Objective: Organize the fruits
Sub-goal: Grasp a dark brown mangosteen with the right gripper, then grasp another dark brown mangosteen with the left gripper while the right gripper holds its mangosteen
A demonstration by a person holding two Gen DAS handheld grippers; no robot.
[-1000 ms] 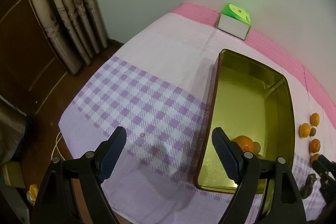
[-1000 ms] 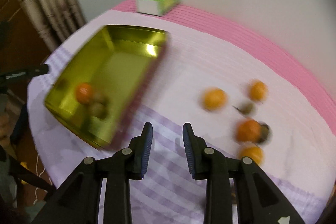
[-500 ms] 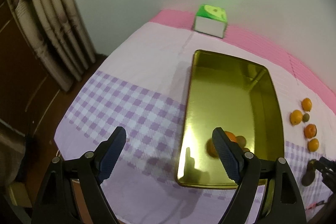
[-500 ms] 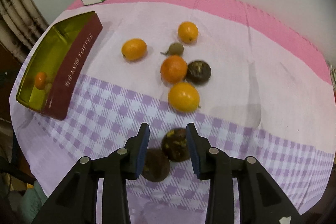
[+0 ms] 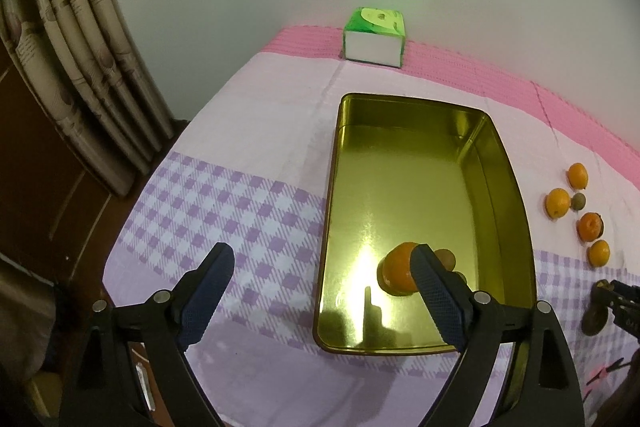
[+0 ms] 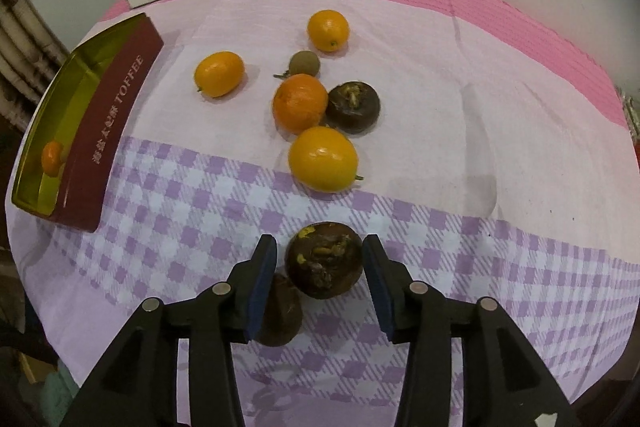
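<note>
Was at the pick-up step: right gripper hung over the near checked band of the tablecloth, jaws opening, with a dark brown round fruit between them but pads not yet touching its sides. Lay with its scarred stem end facing up toward the camera; nearly round, so no clear long axis. Sat just beside a second dark fruit, half hidden under the left finger. Next move, by judgement: lower a little more, keep the left finger from pushing that neighbour, then close on the fruit's widest part and carry it to the tin.

Farther out, lay in a tight cluster: a yellow-orange citrus, a deeper orange mandarin touching another dark fruit, a small brown-green fruit, and two more citrus beyond, apart.

Left gripper hovered spread wide and empty, jaws opening, over the near end of the gold toffee tin. Held already one mandarin and a small brownish fruit, partly hidden. Stood with long axis running away toward the green box at the wall.
</note>
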